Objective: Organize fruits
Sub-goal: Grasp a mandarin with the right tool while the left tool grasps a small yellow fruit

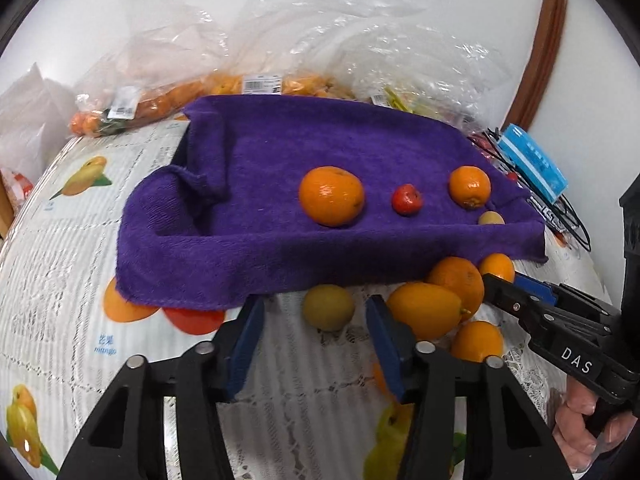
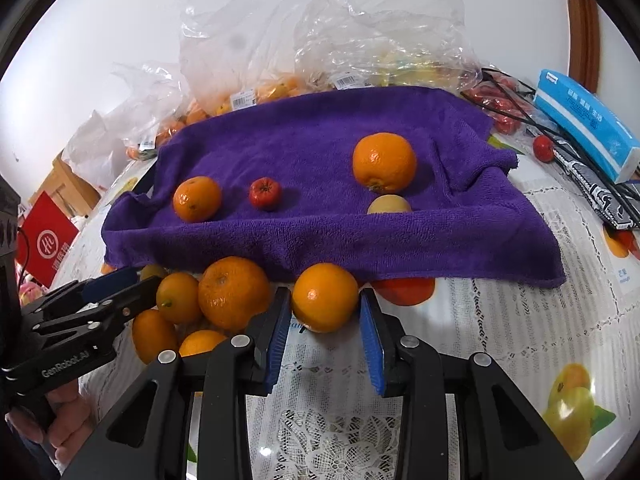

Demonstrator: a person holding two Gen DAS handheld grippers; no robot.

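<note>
Purple terry towel (image 2: 320,152) draped over a tray, holding two round oranges, a small red fruit (image 2: 265,193) and a pale yellow fruit (image 2: 389,204); crumpled clear plastic bags (image 2: 320,28) at 12 o'clock, a blue tissue pack (image 2: 586,124) at 2 o'clock. Right gripper (image 2: 325,334), blue pads parted, brackets a glossy round orange (image 2: 324,297) on the fruit-print tablecloth (image 2: 500,320), contact uncertain; more citrus crowds 9 o'clock. Left gripper (image 1: 316,334) wide open, empty, before a yellow-green round fruit (image 1: 328,307).
</note>
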